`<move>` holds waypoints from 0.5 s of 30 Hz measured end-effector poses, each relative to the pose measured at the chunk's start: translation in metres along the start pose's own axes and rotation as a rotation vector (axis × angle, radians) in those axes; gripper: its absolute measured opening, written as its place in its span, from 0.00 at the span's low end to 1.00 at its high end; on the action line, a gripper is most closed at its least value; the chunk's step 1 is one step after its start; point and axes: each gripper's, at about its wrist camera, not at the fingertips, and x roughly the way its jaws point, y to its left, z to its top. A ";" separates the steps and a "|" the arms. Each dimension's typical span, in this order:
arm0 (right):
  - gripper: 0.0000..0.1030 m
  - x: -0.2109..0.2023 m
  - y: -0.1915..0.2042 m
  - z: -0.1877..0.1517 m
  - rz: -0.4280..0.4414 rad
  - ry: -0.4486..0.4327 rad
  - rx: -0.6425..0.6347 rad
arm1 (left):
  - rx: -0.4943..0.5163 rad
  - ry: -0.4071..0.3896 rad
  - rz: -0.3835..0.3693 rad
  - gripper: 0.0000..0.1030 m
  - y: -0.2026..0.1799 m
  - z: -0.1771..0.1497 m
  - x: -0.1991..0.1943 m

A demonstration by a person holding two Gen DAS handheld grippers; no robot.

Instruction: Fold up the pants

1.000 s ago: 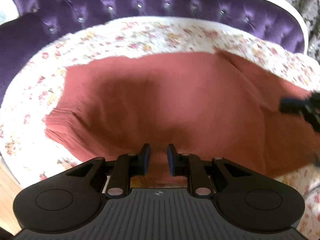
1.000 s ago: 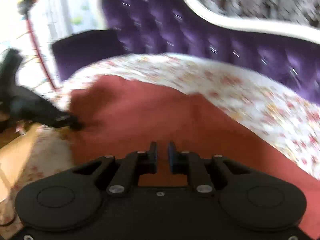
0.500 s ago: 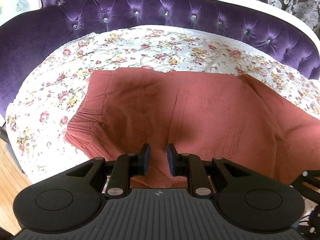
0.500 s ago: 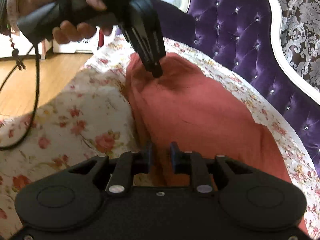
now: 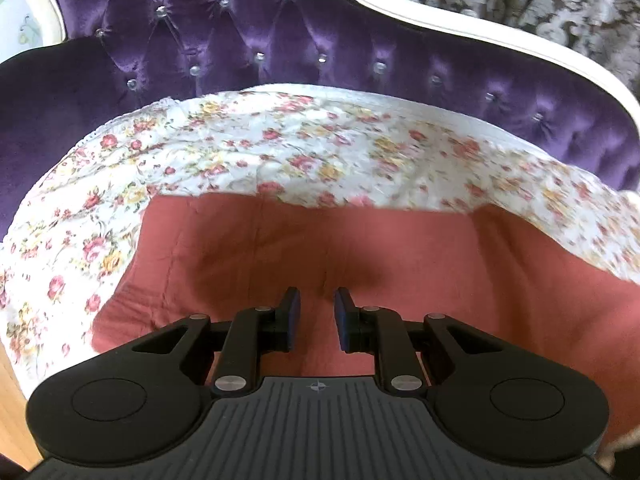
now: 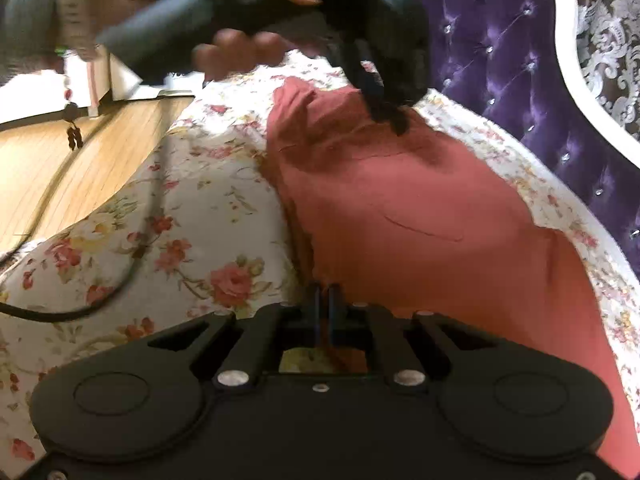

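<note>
Pants [image 5: 400, 264], rust-red, lie spread on a floral sheet [image 5: 280, 148] over a purple tufted sofa [image 5: 240, 40] w/ white trim. In the left wrist view the fabric fills the lower half of the frame, waist end toward the left, top edge running roughly straight across; a few soft creases near the middle.

Left gripper [image 5: 316, 316]: fingers spread w/ a clear gap, blue pads facing each other, red fabric visible through the gap. Tips sit low over the pants, nothing between them; can't tell if they touch the cloth.

Right gripper [image 6: 324, 300]: fingers pressed nearly together at the near edge of the pants [image 6: 420, 216], right where red fabric meets the floral sheet [image 6: 180, 240]. A thin bit of red edge looks pinched between the pads (view is tight there, so not 100% sure how much cloth is in).

Right wrist view also shows the left gripper [image 6: 394, 120] from outside: a hand [image 6: 248, 40] wraps its dark handle, tips pointing down onto the far waist end of the pants, which bunches up in a small ridge beside them. This part is motion-blurred. Black cable [image 6: 132, 264] trails from it across the sheet toward the lower left. Wood floor [image 6: 72, 160] sits past the sofa edge on the left; patterned grey wallpaper [image 6: 608, 32] behind the sofa back [image 6: 500, 52].
</note>
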 end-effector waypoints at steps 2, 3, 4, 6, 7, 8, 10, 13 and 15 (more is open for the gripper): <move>0.12 0.001 0.004 -0.002 -0.001 0.005 -0.023 | -0.002 0.025 0.056 0.19 0.006 0.001 0.013; 0.13 0.002 0.008 -0.002 -0.007 0.008 -0.040 | 0.000 0.055 0.093 0.17 0.011 -0.001 0.019; 0.14 0.003 0.011 -0.002 -0.016 0.010 -0.055 | -0.002 0.086 0.111 0.16 0.019 -0.005 0.027; 0.16 0.005 0.013 -0.002 -0.028 0.008 -0.061 | -0.041 0.059 0.103 0.11 0.034 -0.011 0.026; 0.18 0.003 0.012 -0.002 -0.027 0.004 -0.062 | -0.046 0.062 0.108 0.09 0.039 -0.012 0.024; 0.19 0.000 0.011 -0.001 -0.022 -0.004 -0.058 | -0.050 0.064 0.101 0.09 0.042 -0.013 0.021; 0.18 -0.012 -0.002 0.003 -0.001 -0.046 -0.008 | -0.048 0.062 0.118 0.03 0.045 -0.015 0.019; 0.18 -0.035 -0.034 0.008 -0.002 -0.113 0.106 | 0.005 0.061 0.148 0.03 0.036 -0.016 0.020; 0.18 -0.047 -0.055 0.008 -0.048 -0.140 0.174 | 0.009 0.059 0.159 0.02 0.034 -0.016 0.019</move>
